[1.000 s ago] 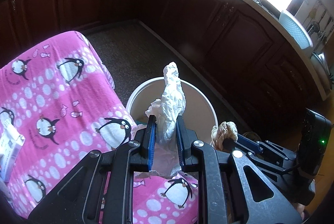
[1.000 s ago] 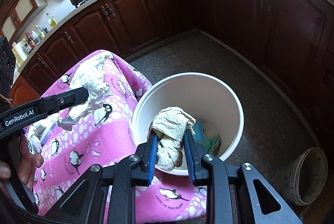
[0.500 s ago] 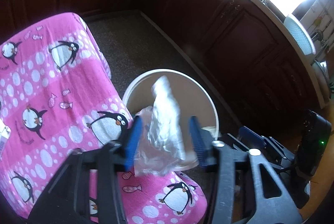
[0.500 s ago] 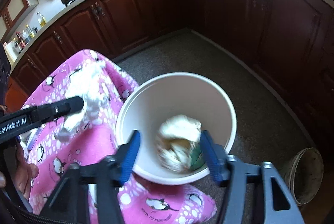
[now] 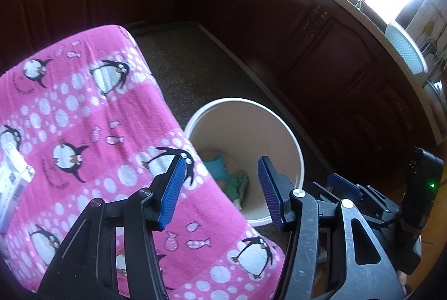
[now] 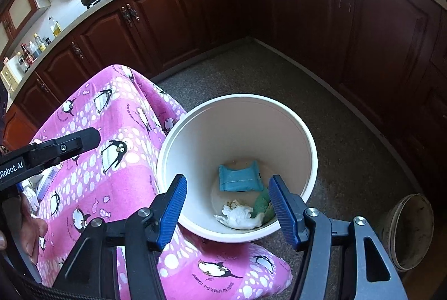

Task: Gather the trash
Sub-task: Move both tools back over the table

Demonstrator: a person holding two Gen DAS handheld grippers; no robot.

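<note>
A white round bin stands on the floor beside the pink penguin cloth; it also shows in the left wrist view. Inside lie a blue packet, a white crumpled tissue and green trash. My right gripper is open and empty above the bin's near rim. My left gripper is open and empty over the cloth edge and the bin; its finger also shows at the left of the right wrist view.
Dark wooden cabinets ring the brown floor. A small brownish pot stands on the floor at the right. A white box lies on the cloth at the left. The right gripper's body sits right of the bin.
Both grippers opened. The white tissue left my left gripper and the beige wad left my right gripper; trash now lies in the bin. Both grippers are empty.
</note>
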